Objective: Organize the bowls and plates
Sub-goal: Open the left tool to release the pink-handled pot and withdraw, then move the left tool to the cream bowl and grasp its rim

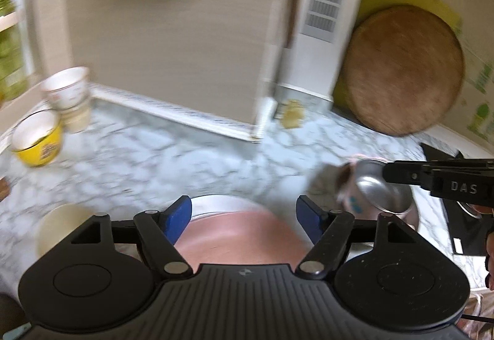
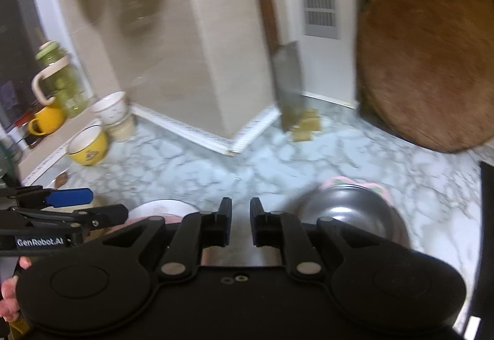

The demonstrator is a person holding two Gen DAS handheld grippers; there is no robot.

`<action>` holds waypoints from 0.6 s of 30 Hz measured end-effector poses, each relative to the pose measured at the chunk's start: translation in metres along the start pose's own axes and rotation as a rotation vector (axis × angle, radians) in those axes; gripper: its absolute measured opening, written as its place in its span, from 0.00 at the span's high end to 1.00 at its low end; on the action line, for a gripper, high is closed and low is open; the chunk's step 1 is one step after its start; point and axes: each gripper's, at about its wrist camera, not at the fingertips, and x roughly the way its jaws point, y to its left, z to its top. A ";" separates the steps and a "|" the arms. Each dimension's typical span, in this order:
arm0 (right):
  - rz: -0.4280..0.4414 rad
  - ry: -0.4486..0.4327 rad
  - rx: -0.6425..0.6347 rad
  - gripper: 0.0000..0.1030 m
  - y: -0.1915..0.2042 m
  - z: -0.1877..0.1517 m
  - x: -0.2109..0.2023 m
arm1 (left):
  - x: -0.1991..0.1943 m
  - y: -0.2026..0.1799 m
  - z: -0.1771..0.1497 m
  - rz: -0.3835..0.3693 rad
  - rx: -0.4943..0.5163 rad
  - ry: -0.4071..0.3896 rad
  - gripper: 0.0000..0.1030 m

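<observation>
Right claw (image 2: 240, 221) nearly closed, apparently pinching a steel bowl (image 1: 381, 190) by its rim above the worktop (image 1: 185, 161); left claw (image 1: 244, 218) open over the pink plate (image 1: 240, 238): rim grip may slip.

L wrist cam: low over marble surface (image 1: 185, 161), facing tiled corner wall. R wrist cam: just beside, same heading. Shared: yellow bowl (image 1: 38, 139), round board (image 2: 429, 62), each other's claw.

Home kitchen (marble counter (image 2: 216, 167), cleaver (image 2: 285, 83), chopping board (image 2: 429, 62)).
</observation>
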 end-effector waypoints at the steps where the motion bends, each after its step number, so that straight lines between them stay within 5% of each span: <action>1: 0.015 -0.001 -0.006 0.88 0.006 0.000 0.001 | -0.003 0.008 -0.002 0.011 -0.012 -0.003 0.28; 9: 0.089 -0.025 -0.054 0.81 0.055 0.003 0.013 | -0.029 0.068 -0.024 0.095 -0.085 -0.033 0.28; 11: 0.098 -0.021 -0.061 0.53 0.064 0.003 0.016 | -0.033 0.084 -0.029 0.111 -0.109 -0.032 0.27; 12: 0.100 -0.024 -0.066 0.01 0.068 0.003 0.018 | -0.034 0.091 -0.031 0.116 -0.122 -0.032 0.27; 18: 0.136 -0.033 -0.108 0.00 0.094 0.006 0.038 | -0.037 0.127 -0.043 0.164 -0.173 -0.033 0.26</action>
